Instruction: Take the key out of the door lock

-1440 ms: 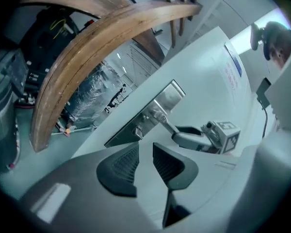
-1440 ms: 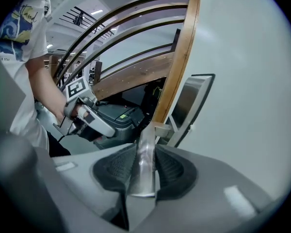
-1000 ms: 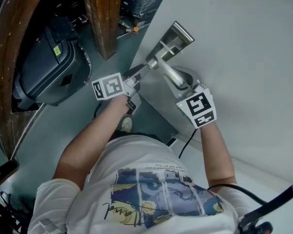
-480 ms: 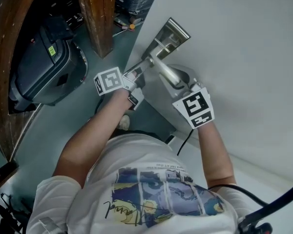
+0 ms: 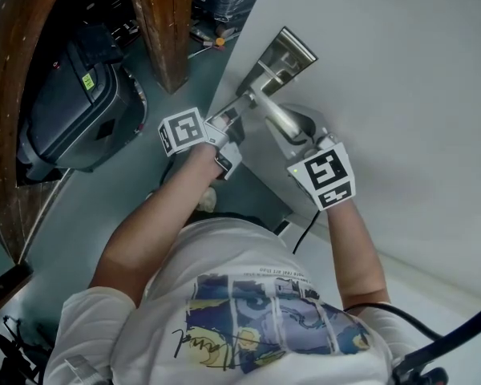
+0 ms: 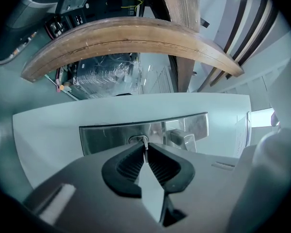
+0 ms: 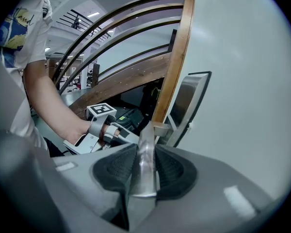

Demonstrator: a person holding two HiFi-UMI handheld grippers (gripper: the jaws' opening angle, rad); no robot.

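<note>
Left gripper view: the left gripper (image 6: 145, 148) is closing its jaws on the key (image 6: 144, 141), which sits in the lock plate (image 6: 106, 137) at twelve o'clock, ready for the pull; the right gripper (image 7: 144, 152) clamps the door handle (image 7: 147, 130), likely steadying the door.
</note>
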